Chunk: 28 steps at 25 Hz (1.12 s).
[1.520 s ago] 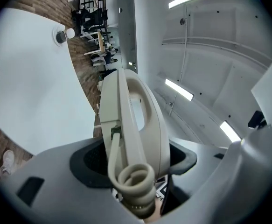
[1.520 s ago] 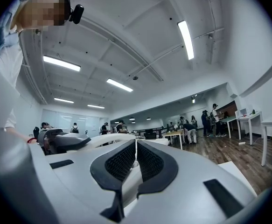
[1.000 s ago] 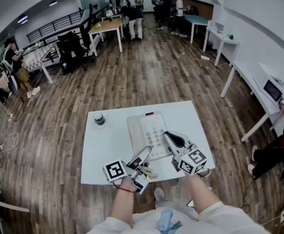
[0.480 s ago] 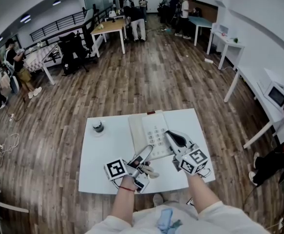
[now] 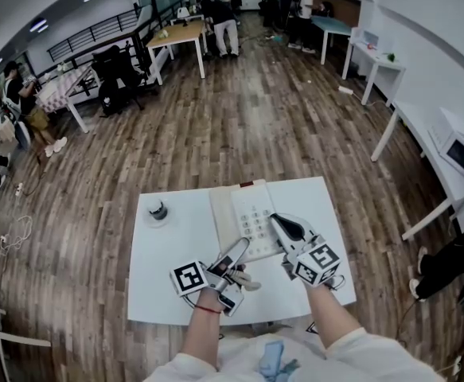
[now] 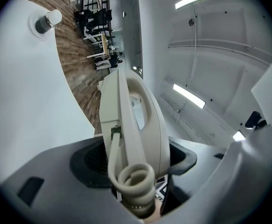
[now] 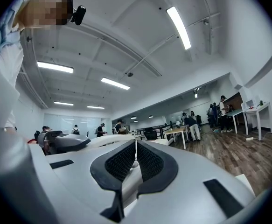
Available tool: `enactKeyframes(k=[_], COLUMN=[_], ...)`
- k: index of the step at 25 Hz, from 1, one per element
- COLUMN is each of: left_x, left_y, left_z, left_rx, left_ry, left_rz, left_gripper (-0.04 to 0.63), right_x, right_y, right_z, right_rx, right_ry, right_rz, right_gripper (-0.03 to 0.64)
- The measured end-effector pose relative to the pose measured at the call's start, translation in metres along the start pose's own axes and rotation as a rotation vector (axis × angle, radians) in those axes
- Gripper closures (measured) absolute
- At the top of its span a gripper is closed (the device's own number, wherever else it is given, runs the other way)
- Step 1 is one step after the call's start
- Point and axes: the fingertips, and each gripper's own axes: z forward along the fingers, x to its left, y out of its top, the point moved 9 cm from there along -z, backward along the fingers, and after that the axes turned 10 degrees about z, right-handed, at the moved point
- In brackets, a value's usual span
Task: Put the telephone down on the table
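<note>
**A:** Where does the handset go, and how do I set it down cleanly?

**B:** Start with the white tabletop (image 5: 164, 249). The telephone base (image 5: 251, 212) sits at the middle of its far edge, keypad up. The stretch towards the near left corner is bare, and that looks like the best landing place. The handset (image 6: 136, 120) is not down yet. The left hand-held gripper (image 5: 238, 251) is clamped across its end and holds it over the tabletop, just beside the near edge of the base.

**A:** What should I watch for?

**B:** In the left gripper view the handset stands on edge between the jaws. I would roll it towards flat and lower it until its long side meets the tabletop, and only then part the jaws. Let go early and it would likely tip over. The coiled cord (image 6: 135, 181) hangs right at the jaws, so leave it slack and place the handset close to the base, not out near a side edge.

**A:** And the other one?

**B:** The right hand-held gripper (image 7: 136, 158) has its pads pressed together with nothing between them. It hovers over the near right part of the base. It could steady the base if the cord tugs.

**A:** Any containers?

**B:** One small dark cup (image 5: 158, 210) on a white saucer (image 5: 148, 218), towards the far left corner and well apart from the handset. I cannot tell what it holds, if anything.
</note>
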Motion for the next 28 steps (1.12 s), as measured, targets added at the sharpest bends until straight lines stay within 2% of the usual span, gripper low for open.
enactKeyframes(k=[13, 19, 28], left_x=[0.072, 0.1, 0.154], left_y=[0.027, 0.038, 0.036], left_z=[0.005, 0.01, 0.015], left_rx=[0.031, 0.071, 0.091], left_ry=[0.006, 0.019, 0.025], left_rz=[-0.055, -0.071, -0.101], left_gripper=[0.288, 0.287, 0.287], right_x=[-0.03, -0.045, -0.07], right_y=[-0.049, -0.071, -0.111], right_z=[0.045, 0.059, 0.07], right_rx=[0.082, 0.109, 0.153], right_ry=[-0.057, -0.086, -0.145], right_rz=[0.04, 0.067, 0.095], right_gripper=[0.584, 0.584, 0.584])
